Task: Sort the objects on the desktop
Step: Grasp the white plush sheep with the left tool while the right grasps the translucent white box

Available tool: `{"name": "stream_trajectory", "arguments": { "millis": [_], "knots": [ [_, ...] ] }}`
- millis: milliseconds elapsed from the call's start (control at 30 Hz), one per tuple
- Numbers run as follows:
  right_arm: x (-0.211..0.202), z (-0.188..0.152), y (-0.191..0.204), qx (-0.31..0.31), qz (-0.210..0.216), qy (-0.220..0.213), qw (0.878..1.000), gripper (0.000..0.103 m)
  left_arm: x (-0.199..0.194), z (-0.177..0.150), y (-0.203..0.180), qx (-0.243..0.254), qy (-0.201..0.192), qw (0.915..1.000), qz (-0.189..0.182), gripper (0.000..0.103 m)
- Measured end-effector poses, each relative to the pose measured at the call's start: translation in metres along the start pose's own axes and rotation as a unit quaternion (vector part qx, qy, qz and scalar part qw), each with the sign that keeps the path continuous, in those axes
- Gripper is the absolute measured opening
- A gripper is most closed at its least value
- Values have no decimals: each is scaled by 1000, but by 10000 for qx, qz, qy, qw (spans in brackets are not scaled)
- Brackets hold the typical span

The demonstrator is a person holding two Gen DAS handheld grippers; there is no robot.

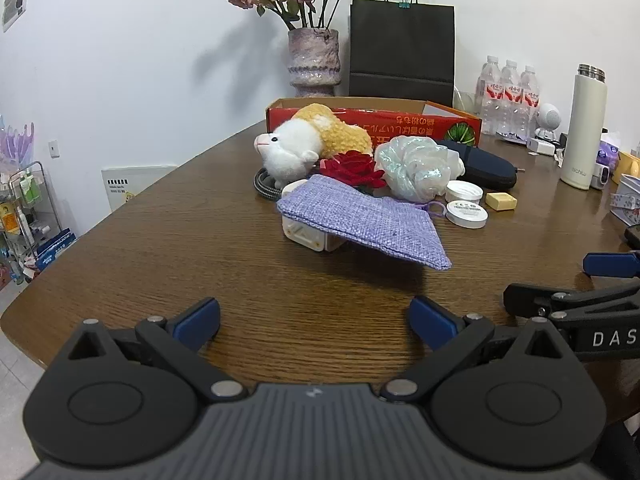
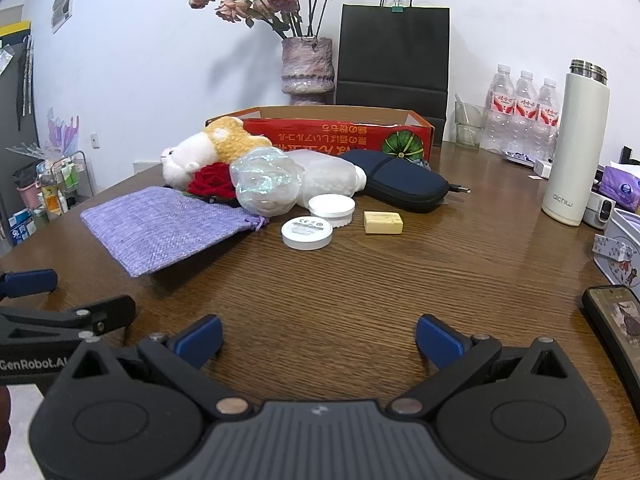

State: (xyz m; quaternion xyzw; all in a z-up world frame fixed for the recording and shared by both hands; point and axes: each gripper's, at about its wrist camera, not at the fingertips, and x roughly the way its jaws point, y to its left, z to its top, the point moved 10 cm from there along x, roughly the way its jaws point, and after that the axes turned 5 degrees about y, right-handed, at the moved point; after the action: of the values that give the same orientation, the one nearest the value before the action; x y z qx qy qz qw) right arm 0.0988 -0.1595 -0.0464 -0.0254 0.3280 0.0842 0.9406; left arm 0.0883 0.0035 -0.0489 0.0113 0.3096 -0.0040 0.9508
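A pile lies mid-table in front of a red cardboard box (image 1: 448, 126) (image 2: 420, 128): a purple woven pouch (image 1: 360, 220) (image 2: 168, 228), a plush toy (image 1: 304, 144) (image 2: 208, 148), a red fabric rose (image 1: 352, 168) (image 2: 212, 180), an iridescent wrapped bundle (image 1: 416, 172) (image 2: 264, 184), two white round tins (image 1: 466, 214) (image 2: 306, 232), a yellow block (image 1: 500, 201) (image 2: 382, 222) and a dark zip case (image 1: 484, 166) (image 2: 404, 184). My left gripper (image 1: 314, 322) is open and empty near the front edge. My right gripper (image 2: 318, 340) is open and empty beside it.
A vase of dried roses (image 1: 314, 60) and a black paper bag (image 1: 402, 48) stand behind the box. Water bottles (image 2: 520, 112), a white flask (image 2: 576, 148), a patterned tin (image 2: 620, 252) and a phone (image 2: 620, 328) are at the right. The table edge curves at the left.
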Motion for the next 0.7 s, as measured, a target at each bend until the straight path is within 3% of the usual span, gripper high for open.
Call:
{"name": "stream_trajectory", "arguments": {
  "millis": [400, 700],
  "knots": [
    [-2, -1, 2, -106, 159, 54, 9998, 103, 5, 3, 3, 65, 120, 9998, -176, 103],
    [4, 6, -3, -111, 214, 405, 9989, 103, 14, 11, 5, 149, 362, 9989, -251, 103]
  ]
}}
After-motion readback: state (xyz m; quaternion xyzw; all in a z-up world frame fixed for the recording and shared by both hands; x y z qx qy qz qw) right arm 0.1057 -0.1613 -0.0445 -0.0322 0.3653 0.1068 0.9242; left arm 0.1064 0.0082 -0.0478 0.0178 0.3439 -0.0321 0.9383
